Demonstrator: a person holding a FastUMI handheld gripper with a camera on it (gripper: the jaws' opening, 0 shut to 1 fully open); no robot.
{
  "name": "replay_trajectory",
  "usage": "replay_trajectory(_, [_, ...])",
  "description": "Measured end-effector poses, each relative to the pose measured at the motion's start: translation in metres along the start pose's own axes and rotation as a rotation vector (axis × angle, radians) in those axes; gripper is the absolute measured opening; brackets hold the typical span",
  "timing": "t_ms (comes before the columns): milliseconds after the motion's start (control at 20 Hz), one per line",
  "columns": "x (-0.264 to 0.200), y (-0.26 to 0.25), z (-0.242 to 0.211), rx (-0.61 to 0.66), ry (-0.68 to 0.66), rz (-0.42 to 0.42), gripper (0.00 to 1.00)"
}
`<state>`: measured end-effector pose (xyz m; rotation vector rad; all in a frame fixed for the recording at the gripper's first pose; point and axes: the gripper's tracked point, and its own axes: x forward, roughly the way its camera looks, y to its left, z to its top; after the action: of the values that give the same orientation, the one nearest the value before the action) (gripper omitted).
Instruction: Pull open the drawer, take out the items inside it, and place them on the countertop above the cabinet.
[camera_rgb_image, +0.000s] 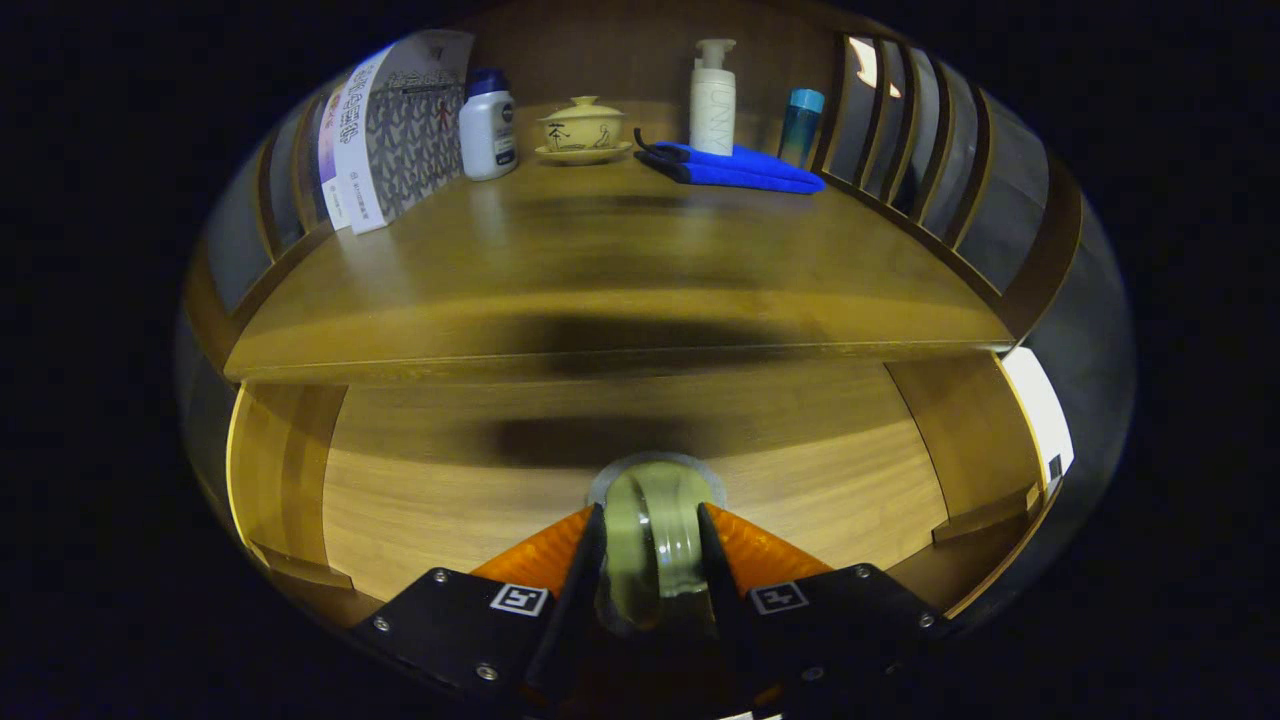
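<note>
The drawer (440, 500) stands pulled open below the wooden countertop (600, 260), and its light wood floor spreads out beneath me. My gripper (652, 515) is shut on a pale translucent roll (655, 545), which looks like a roll of tape. The roll stands on edge between the two fingers, and both press on its flat sides. It sits low over the drawer floor; I cannot tell whether it touches the wood. The lower part of the roll is hidden by the gripper body.
Along the back of the countertop stand a patterned box (400, 130), a white bottle with a blue cap (487, 125), a lidded tea cup on a saucer (583, 128), a white pump bottle (712, 100), a folded blue cloth (735, 168) and a blue-capped tube (801, 125). Slatted sides flank the counter.
</note>
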<state>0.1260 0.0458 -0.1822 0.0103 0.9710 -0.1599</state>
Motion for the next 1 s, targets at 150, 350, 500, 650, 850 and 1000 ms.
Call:
replay_trajectory(150, [-0.005,-0.003,0.001,0.048,0.005,0.014,0.33])
replay_trajectory(350, [-0.015,-0.010,0.008,0.106,-0.058,0.015,0.20])
replay_trajectory(500, [-0.034,-0.010,0.022,0.189,-0.133,0.047,0.19])
replay_trajectory(650, [-0.056,-0.022,0.030,0.278,-0.188,0.035,0.19])
replay_trajectory(850, [-0.081,-0.033,0.041,0.366,-0.268,0.035,0.19])
replay_trajectory(1000, [-0.095,-0.040,0.051,0.337,-0.316,0.011,0.18])
